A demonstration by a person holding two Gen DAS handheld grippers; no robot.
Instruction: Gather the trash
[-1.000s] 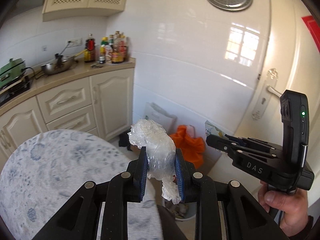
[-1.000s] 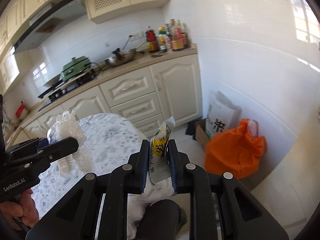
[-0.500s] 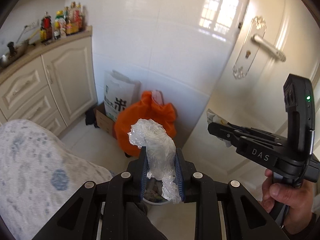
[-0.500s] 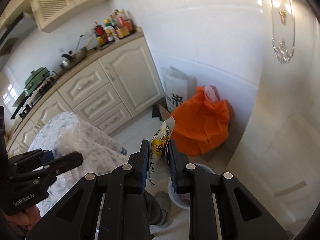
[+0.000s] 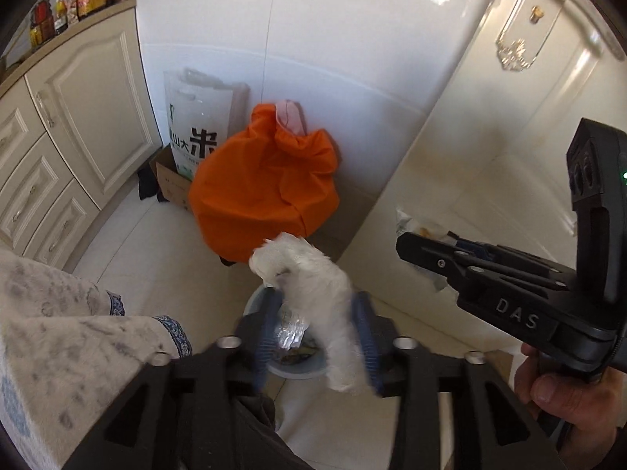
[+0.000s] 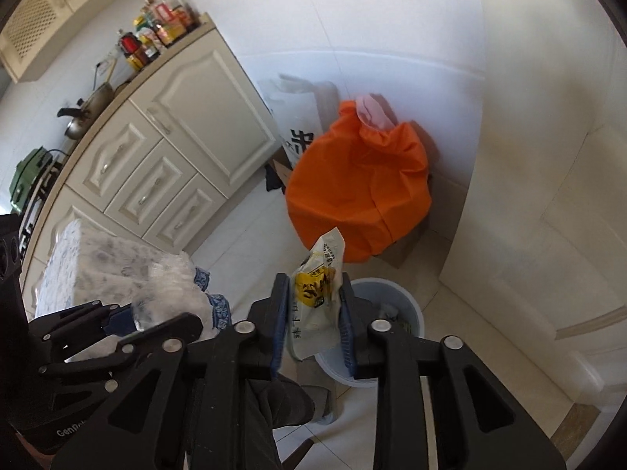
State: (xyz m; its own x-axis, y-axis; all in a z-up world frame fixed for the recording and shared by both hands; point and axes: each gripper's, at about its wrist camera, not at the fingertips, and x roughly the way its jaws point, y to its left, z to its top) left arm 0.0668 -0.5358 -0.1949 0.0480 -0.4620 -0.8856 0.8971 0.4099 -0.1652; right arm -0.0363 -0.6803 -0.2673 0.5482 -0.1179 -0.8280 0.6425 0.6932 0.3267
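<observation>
My left gripper has its jaws parted around a crumpled clear plastic wrap that hangs blurred between the pads, above a pale blue trash bin on the floor. My right gripper has its jaws wider than before around a yellow and white snack wrapper, over the same bin. The right gripper also shows in the left wrist view, and the left gripper in the right wrist view.
A full orange bag and a white rice sack on a cardboard box stand against the tiled wall behind the bin. Cream cabinets are to the left, a white door to the right. A blue-patterned tablecloth hangs lower left.
Both grippers have tilted down from the room toward the floor and come over the bin. The jaws of both have widened, and the plastic wrap is blurred and shifted in the left gripper.
</observation>
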